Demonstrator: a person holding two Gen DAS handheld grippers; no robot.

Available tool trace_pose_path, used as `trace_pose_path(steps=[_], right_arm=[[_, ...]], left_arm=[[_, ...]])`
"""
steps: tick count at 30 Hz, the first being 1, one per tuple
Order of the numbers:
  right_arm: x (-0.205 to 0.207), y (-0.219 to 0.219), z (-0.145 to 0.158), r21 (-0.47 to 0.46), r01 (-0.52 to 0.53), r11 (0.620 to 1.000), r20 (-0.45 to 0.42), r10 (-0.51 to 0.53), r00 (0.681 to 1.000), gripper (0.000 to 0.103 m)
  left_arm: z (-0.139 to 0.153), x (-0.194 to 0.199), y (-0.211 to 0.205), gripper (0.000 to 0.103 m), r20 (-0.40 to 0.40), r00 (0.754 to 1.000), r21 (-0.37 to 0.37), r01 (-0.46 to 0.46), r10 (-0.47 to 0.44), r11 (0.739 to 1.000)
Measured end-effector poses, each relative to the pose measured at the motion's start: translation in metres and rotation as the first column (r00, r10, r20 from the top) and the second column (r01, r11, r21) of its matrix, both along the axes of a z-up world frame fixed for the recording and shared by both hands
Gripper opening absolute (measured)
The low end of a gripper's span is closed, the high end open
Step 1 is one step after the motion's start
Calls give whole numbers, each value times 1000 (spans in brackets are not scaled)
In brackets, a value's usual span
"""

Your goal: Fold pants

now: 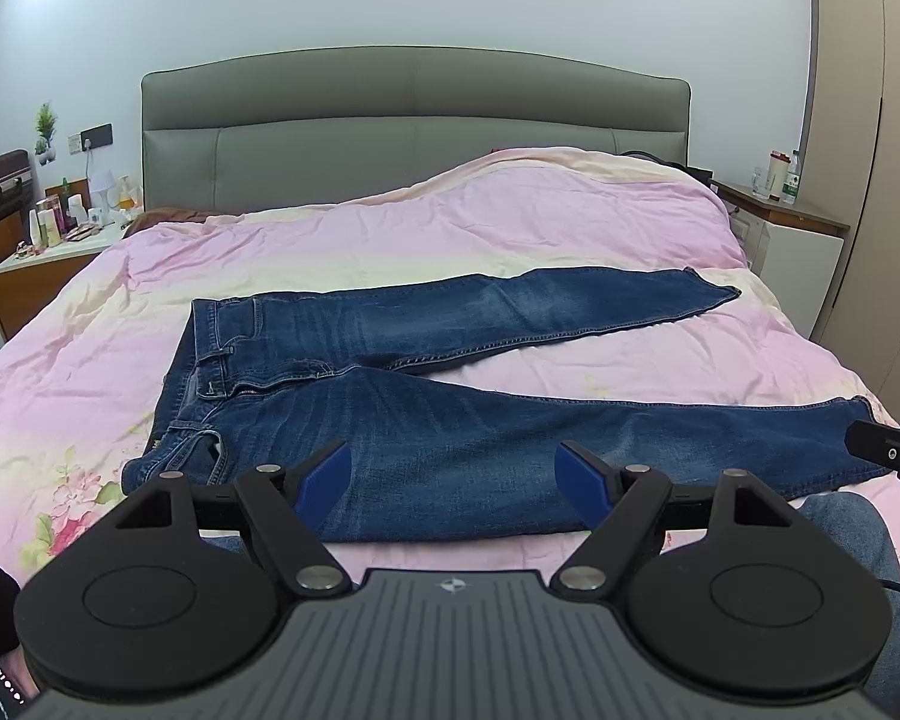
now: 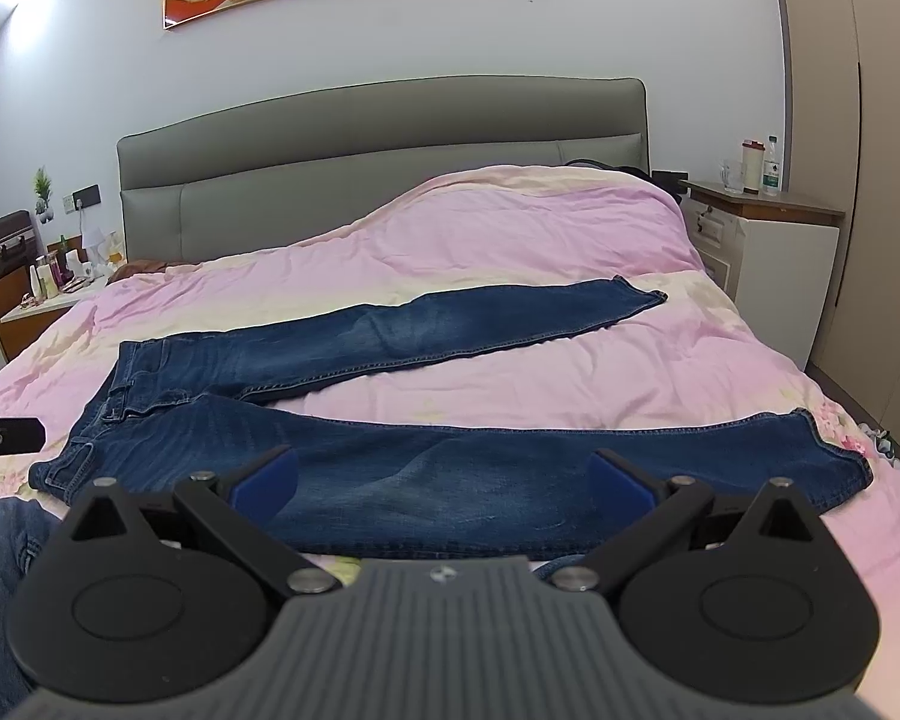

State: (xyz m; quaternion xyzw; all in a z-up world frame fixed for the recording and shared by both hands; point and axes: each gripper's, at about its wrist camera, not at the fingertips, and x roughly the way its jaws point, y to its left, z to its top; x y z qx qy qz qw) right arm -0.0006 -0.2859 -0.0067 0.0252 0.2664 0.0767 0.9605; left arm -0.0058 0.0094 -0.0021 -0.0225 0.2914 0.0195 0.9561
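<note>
A pair of dark blue jeans (image 1: 450, 414) lies flat on the pink bedspread (image 1: 390, 240), waistband to the left and the two legs spread apart toward the right. My left gripper (image 1: 453, 468) is open and empty, held over the near leg close to the waist. My right gripper (image 2: 444, 474) is open and empty, held over the middle of the near leg of the jeans (image 2: 450, 468). The right gripper's tip also shows at the right edge of the left wrist view (image 1: 894, 450). The left gripper's tip shows at the left edge of the right wrist view (image 2: 0, 438).
A grey padded headboard (image 1: 414, 120) stands at the far end. A nightstand with bottles (image 1: 60, 234) is at the far left, another nightstand (image 1: 786, 210) at the far right by a wardrobe. The person's denim-clad leg (image 1: 852, 534) is at the near bed edge.
</note>
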Motion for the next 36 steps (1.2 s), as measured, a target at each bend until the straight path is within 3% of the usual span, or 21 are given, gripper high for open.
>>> trace_pose_path(steps=[36], right_arm=[[-7,3,8,-15,3,1000,31,-2,1000,98]], left_arm=[[3,-6,2,91,16,1000,1,-8,8,1000]])
